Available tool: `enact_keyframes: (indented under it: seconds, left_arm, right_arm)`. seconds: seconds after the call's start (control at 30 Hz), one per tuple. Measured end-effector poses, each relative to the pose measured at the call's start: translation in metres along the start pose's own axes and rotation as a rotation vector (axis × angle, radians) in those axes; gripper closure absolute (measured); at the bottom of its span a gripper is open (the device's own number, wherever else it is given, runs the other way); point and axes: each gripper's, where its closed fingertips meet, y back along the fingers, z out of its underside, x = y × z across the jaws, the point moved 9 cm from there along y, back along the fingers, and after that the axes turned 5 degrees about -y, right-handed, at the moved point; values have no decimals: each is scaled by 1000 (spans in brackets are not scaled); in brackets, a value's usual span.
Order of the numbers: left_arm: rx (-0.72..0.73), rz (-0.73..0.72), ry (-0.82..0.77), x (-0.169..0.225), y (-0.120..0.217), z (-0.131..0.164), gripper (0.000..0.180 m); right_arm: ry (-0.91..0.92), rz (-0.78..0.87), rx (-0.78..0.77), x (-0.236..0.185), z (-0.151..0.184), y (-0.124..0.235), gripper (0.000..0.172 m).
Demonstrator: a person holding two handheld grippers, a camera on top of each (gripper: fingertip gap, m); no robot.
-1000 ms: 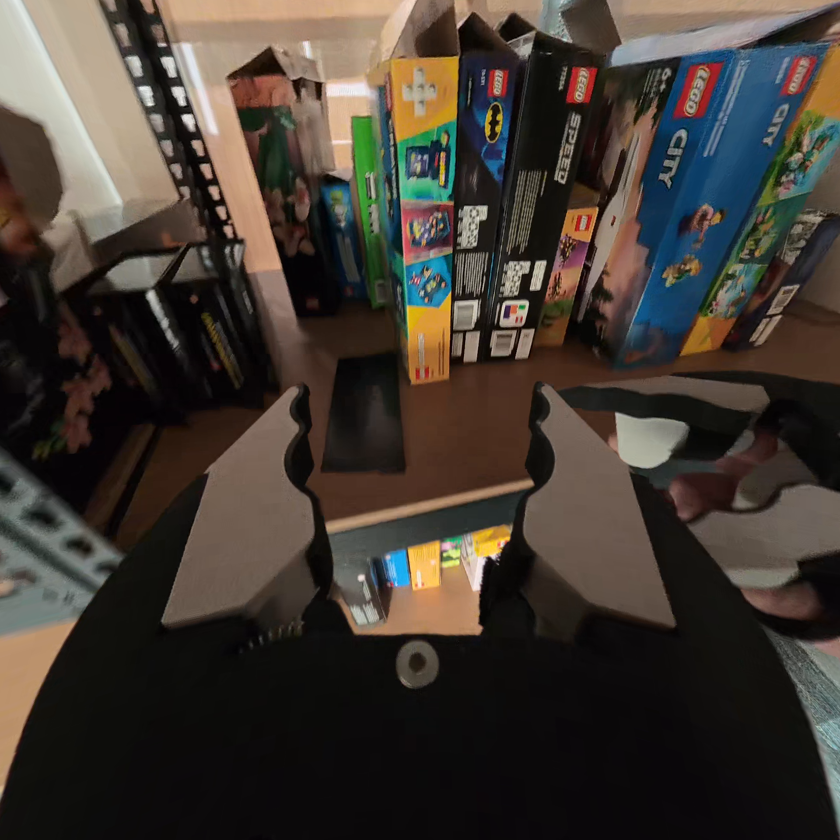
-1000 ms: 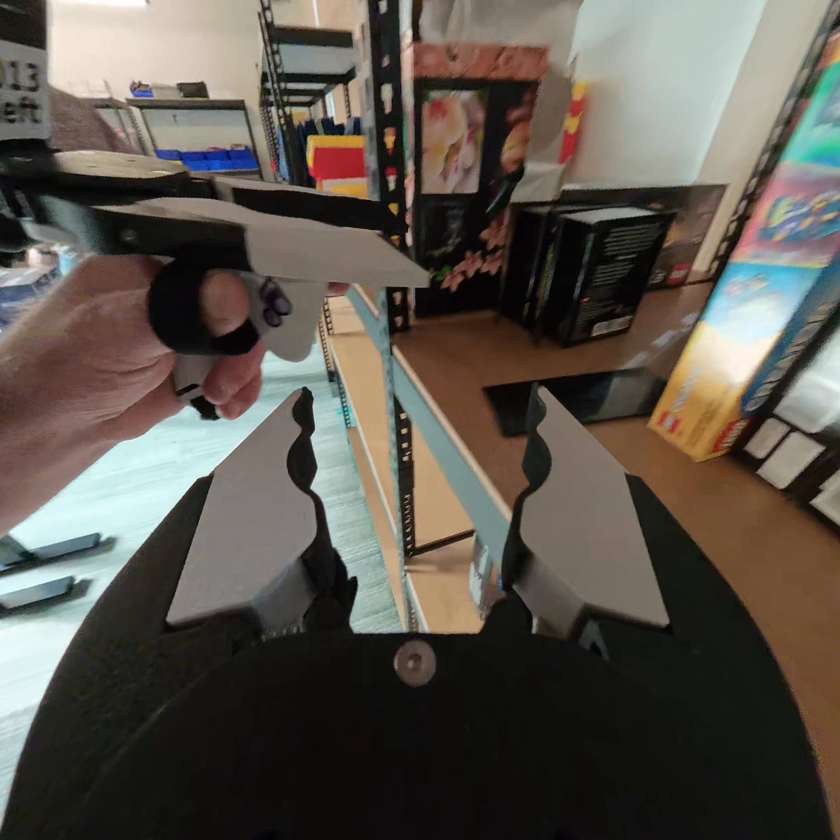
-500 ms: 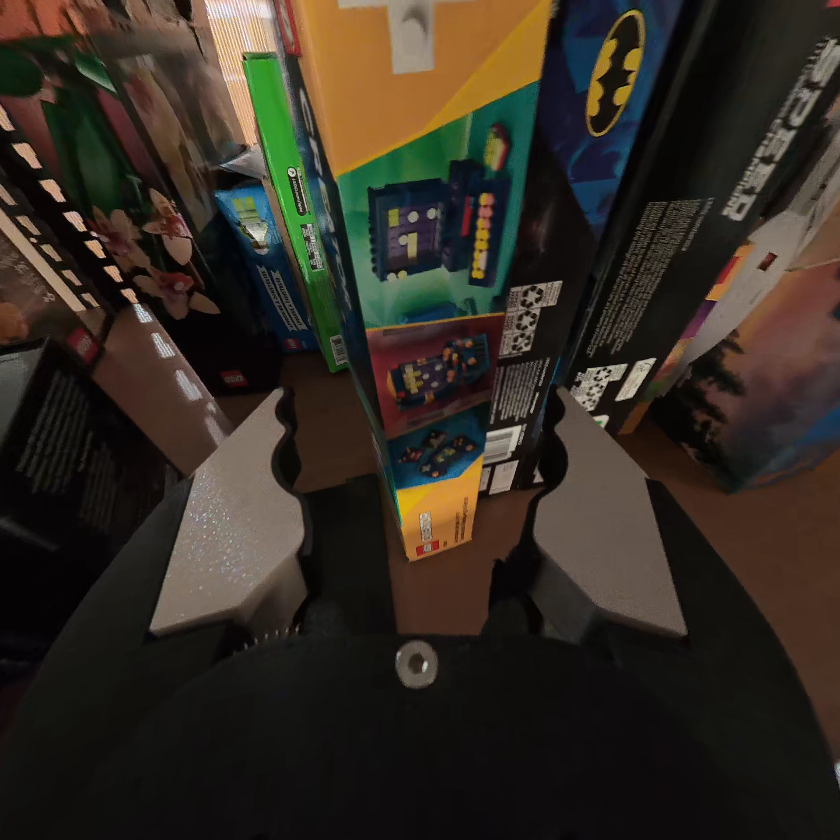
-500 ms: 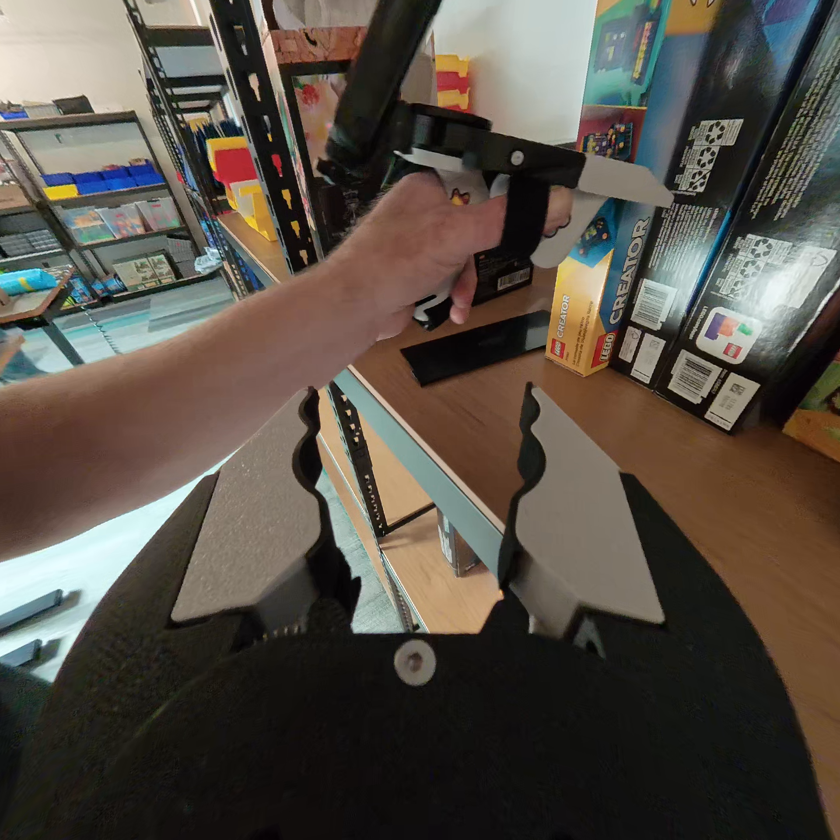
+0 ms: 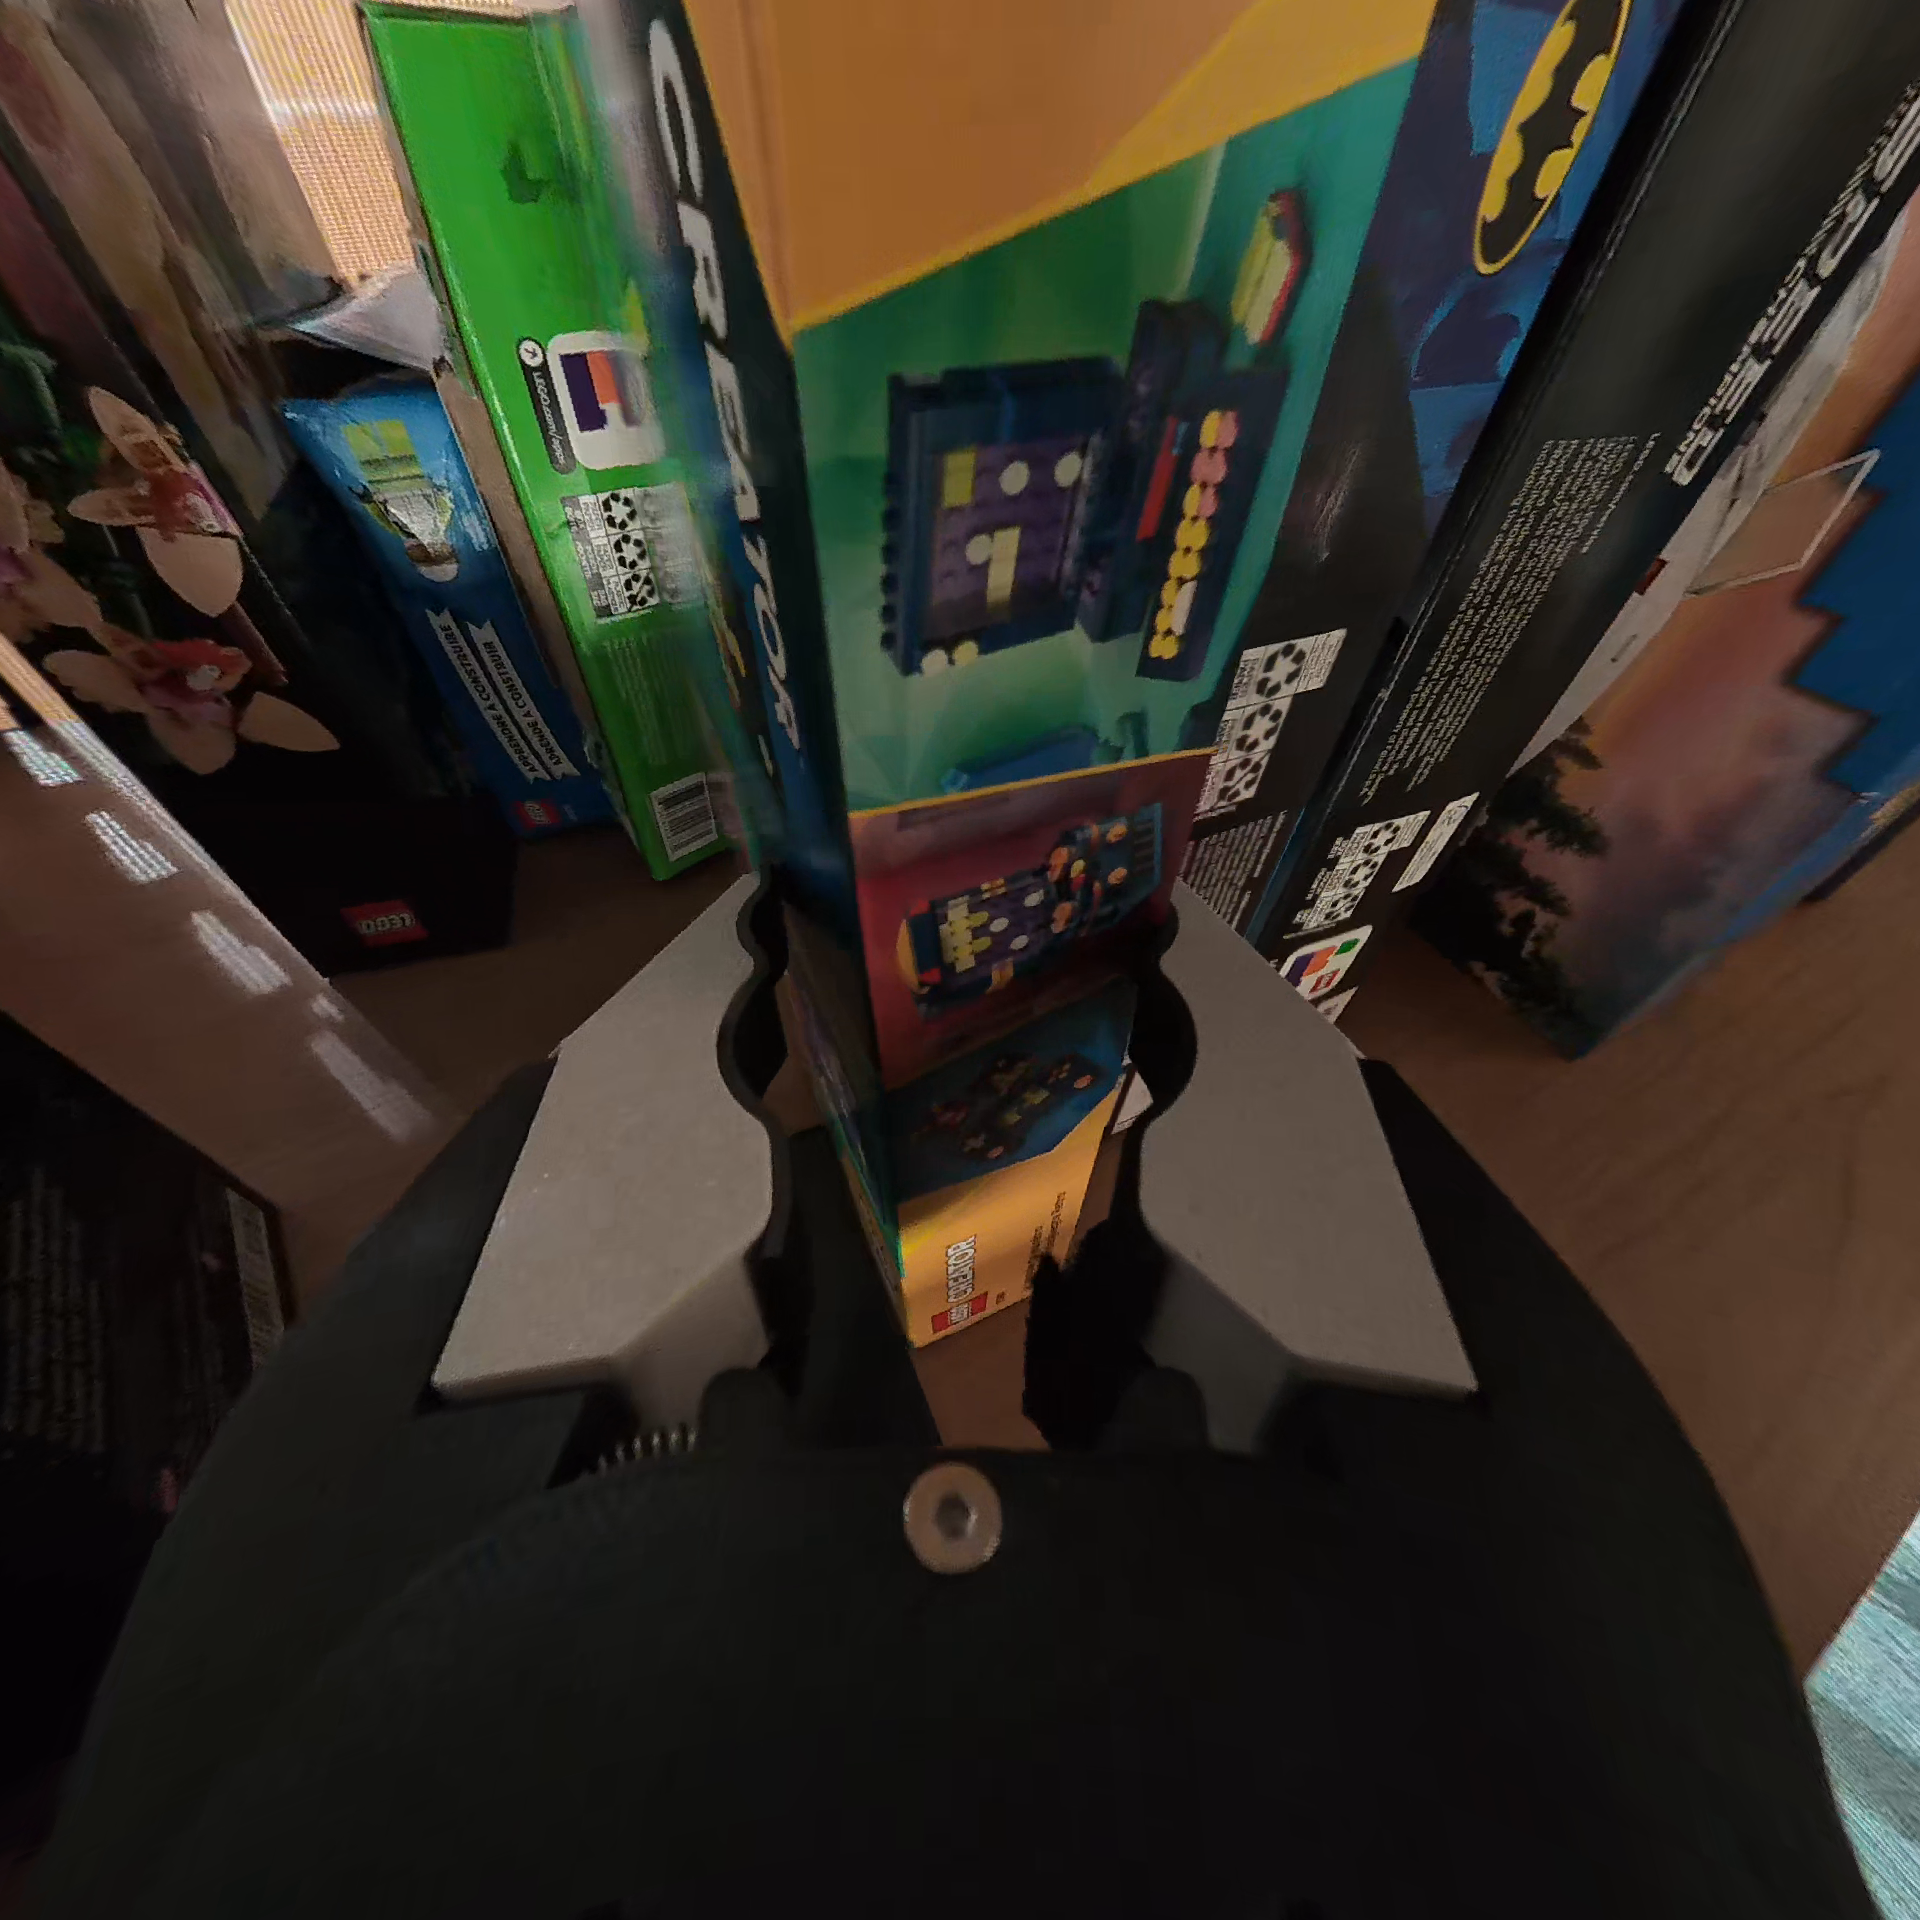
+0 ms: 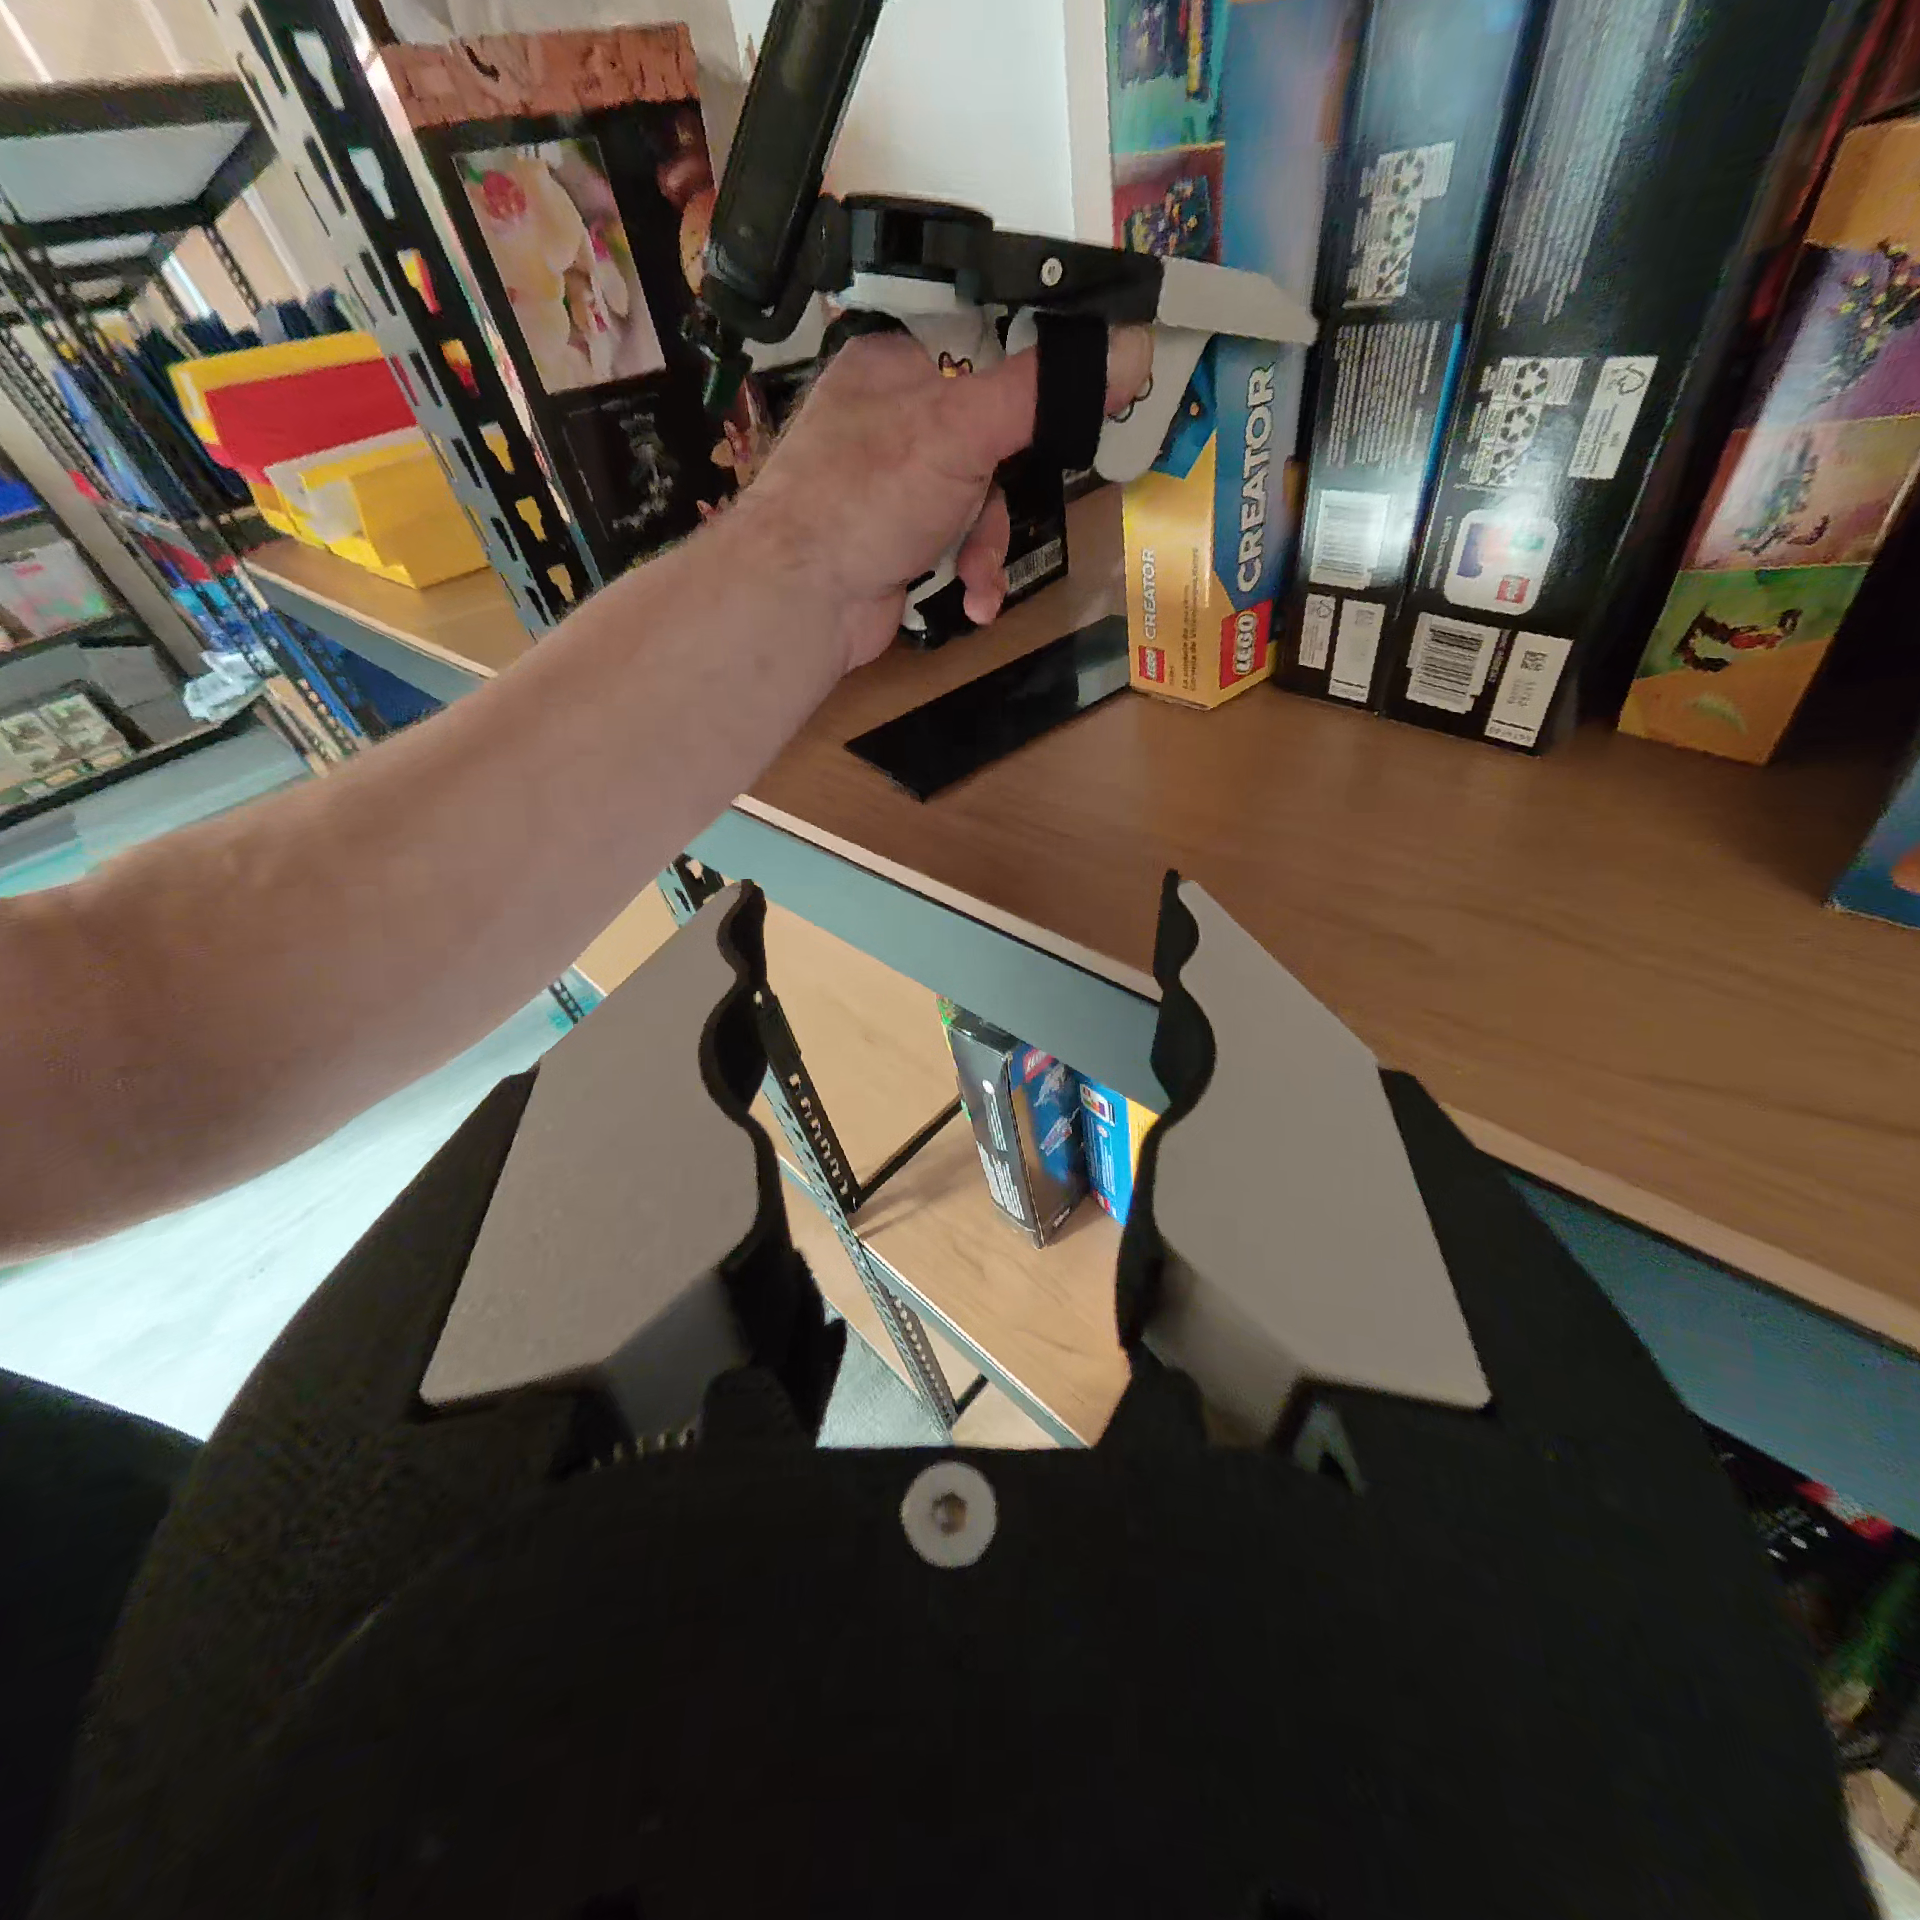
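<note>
The wooden shelf [image 6: 1455, 831] of a metal rack carries a row of toy boxes standing upright, side by side. At the left end of that row stands a tall yellow and teal box [image 5: 987, 520], its bottom on the board. A dark blue box [image 5: 1455, 364] is right against its far side, and a green box [image 5: 540, 416] stands a little apart on the open side. A person's hand [image 6: 904, 488] holds the left gripper [image 5: 961, 904] low across this box, one finger on each broad face. The pads look pressed to the cardboard, pinching it. The right gripper [image 6: 958, 888] hangs in front of the shelf edge, fingers spread with nothing between them. A flat black slab [image 6: 987, 717] lies on the board just beside the pinched box.
</note>
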Motion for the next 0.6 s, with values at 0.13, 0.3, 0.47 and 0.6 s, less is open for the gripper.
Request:
enact_keyframes:
  seconds: [0.13,0.3,0.47,0.6]
  left_arm:
    - [9,29,8,-11,10,0,120]
    - [19,62,17,-15,23,0,122]
    - [33,84,52,-18,39,0,124]
    - [22,53,45,-5,55,7,124]
  right_arm:
    - [-32,29,26,-10,4,4,99]
    - [-35,27,10,-19,11,1,98]
    - [-21,1,-7,-23,9,-5,97]
    - [-11,-20,-29,-18,-1,-12,91]
